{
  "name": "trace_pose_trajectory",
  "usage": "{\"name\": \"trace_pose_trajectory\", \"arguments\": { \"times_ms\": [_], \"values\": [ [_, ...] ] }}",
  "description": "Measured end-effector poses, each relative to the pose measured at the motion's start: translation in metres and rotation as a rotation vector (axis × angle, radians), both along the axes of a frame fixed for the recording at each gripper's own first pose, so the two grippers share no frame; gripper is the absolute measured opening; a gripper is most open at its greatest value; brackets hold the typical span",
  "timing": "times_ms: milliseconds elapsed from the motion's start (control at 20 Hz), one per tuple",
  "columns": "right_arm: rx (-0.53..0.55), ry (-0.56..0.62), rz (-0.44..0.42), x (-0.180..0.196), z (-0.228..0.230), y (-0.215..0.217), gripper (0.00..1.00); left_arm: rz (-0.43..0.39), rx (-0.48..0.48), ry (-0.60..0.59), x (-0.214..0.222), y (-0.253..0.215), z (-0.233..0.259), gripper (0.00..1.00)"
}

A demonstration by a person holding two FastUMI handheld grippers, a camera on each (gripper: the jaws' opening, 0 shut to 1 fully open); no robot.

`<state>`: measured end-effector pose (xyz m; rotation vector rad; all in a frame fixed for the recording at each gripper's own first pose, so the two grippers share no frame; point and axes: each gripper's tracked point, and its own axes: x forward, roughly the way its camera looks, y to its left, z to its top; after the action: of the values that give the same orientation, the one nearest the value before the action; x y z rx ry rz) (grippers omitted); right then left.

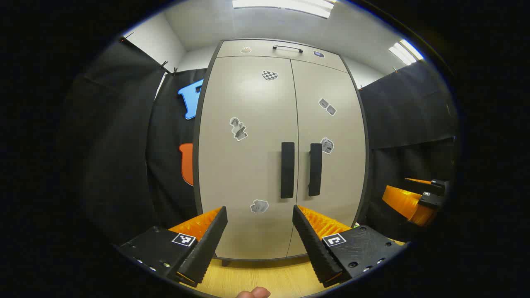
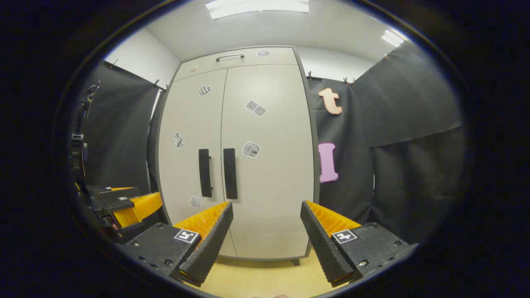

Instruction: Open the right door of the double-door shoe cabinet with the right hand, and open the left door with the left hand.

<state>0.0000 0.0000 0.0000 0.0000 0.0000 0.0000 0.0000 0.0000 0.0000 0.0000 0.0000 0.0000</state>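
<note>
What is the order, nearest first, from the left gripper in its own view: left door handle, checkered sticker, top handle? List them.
1. Left door handle, just above the left gripper.
2. Checkered sticker, high on the left door.
3. Top handle, on the top panel.

Staged recording booth in a lab or office room, not a real home. Black cloth wall (image 2: pixel 414 124) hangs on both sides, clipped along its top edge. Behind it: plain white room walls (image 2: pixel 136 54) and ceiling light panels (image 2: pixel 256 6). A pale double-door shoe cabinet (image 1: pixel 281 124) stands alone on a light wood-look floor (image 1: pixel 265 277), its doors dotted with small printed stickers (image 1: pixel 238 128), including a checkered one (image 1: pixel 269 75).
</note>
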Motion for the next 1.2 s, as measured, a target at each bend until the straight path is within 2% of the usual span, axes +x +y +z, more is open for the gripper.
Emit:
{"name": "trace_pose_trajectory", "arguments": {
  "times_ms": [600, 1200],
  "values": [
    [0.014, 0.017, -0.032, -0.003, -0.007, -0.008, 1.00, 0.027, -0.001, -0.004, 0.003, 0.012, 0.000, 0.95],
    [0.027, 0.026, -0.025, 0.010, -0.010, -0.002, 1.00, 0.014, 0.012, -0.008, 0.007, 0.007, 0.001, 0.95]
  ]
}}
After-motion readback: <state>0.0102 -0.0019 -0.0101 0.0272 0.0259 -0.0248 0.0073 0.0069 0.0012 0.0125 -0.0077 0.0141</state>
